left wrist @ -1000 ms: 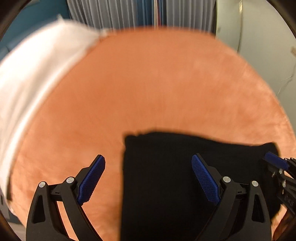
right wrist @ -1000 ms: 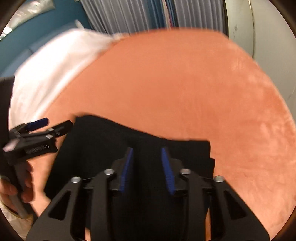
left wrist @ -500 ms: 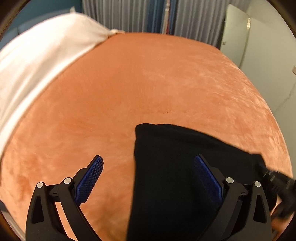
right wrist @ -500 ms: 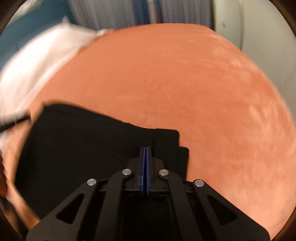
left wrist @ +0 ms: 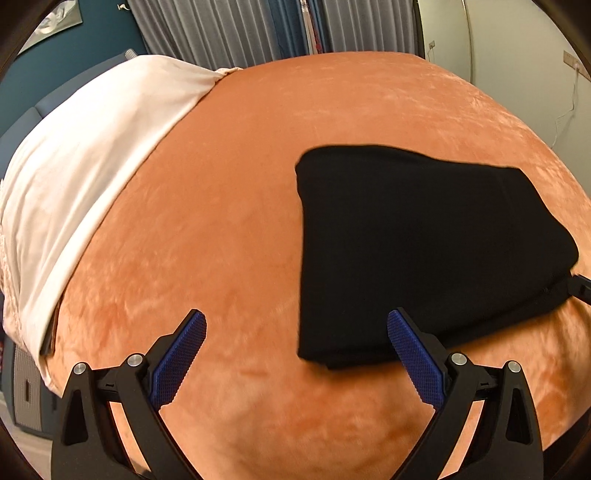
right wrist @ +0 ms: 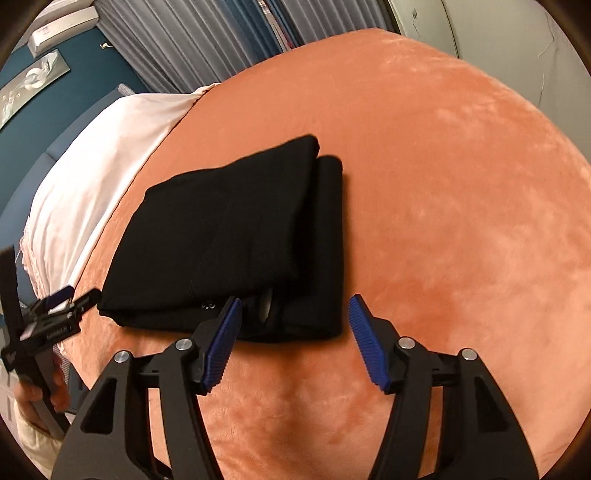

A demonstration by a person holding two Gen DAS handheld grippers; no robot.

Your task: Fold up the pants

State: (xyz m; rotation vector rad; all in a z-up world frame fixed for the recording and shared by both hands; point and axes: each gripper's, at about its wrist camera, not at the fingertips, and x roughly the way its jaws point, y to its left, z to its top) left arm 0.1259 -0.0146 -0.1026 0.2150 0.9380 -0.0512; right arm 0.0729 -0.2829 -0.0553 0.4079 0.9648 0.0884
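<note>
Left gripper (left wrist: 295, 358) jaws spread wide, nothing between them, blue pads (left wrist: 413, 363) bare. It hangs over the orange blanket (left wrist: 221, 221), near the front-left corner of the pants (left wrist: 417, 251); its right finger overlaps the pants' near edge in view, contact unclear.

Right gripper (right wrist: 295, 341) also wide open and holding nothing, pads (right wrist: 365, 339) bare. It sits just short of the pants' (right wrist: 236, 236) near edge, left finger overlapping the black cloth in view, right finger over bare blanket (right wrist: 443, 206).

Pants are black, folded into a compact stack of several layers, lying flat on the blanket. In the right wrist view the top layer sits offset from the lower one, leaving a strip of the lower layer showing on the right side; a small button or rivet shows at the near edge.

Left gripper (right wrist: 55, 306) shows at the left edge of the right wrist view, held by a hand (right wrist: 37, 391), beside the stack's left corner.

White sheet (left wrist: 92, 166) covers the bed on the left side. Grey curtains (left wrist: 240, 33) behind, teal wall (right wrist: 55, 110) at left.
</note>
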